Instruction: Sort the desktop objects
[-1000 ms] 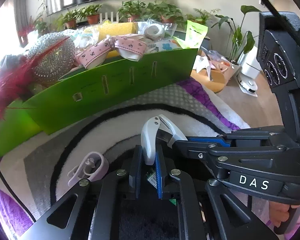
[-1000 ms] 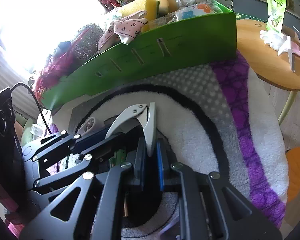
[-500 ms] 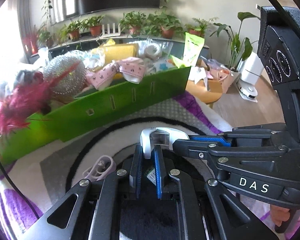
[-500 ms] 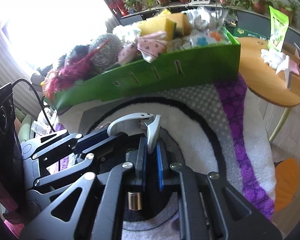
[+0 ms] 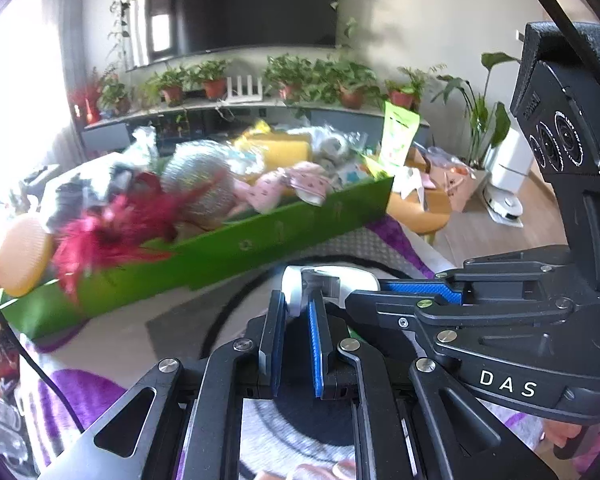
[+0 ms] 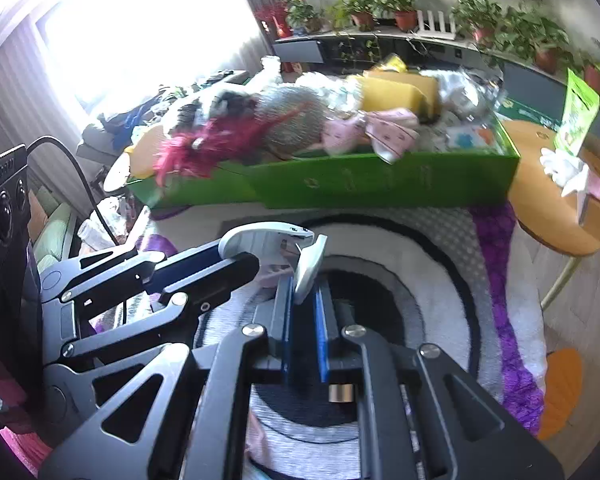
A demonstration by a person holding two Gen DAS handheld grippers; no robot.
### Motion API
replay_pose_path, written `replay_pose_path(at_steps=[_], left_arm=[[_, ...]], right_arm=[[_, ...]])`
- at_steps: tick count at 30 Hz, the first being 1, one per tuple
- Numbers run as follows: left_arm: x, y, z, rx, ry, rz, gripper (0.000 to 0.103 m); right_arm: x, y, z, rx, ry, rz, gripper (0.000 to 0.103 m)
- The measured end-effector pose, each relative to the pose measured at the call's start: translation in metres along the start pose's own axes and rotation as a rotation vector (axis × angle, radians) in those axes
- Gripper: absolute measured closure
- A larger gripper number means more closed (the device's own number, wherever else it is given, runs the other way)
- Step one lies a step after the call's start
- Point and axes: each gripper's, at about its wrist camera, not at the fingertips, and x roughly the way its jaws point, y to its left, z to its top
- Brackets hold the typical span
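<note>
A silver-grey nail clipper is held between both grippers above the patterned rug. My left gripper is shut on one arm of it. My right gripper is shut on the other arm, and the clipper's curved body spans to the left gripper's fingers. The green box full of sorted objects stands beyond, also in the right wrist view.
The box holds a red feather item, a metal scourer, a pink ribbon and a yellow sponge. A round wooden table stands at the right. Potted plants line the far shelf.
Both grippers have risen together with the clipper, so the green box now sits lower and farther off. The small pink-white object on the rug has left the left view.
</note>
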Motion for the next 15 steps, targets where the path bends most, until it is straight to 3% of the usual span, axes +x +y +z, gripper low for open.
replay_pose_path(at_steps=[15], left_arm=[[-0.056,0.059,-0.006,-0.084,-0.08,0.099,0.093]], right_arm=[[-0.002,0.078,0.025,-0.151,-0.024,0.049,0.091]])
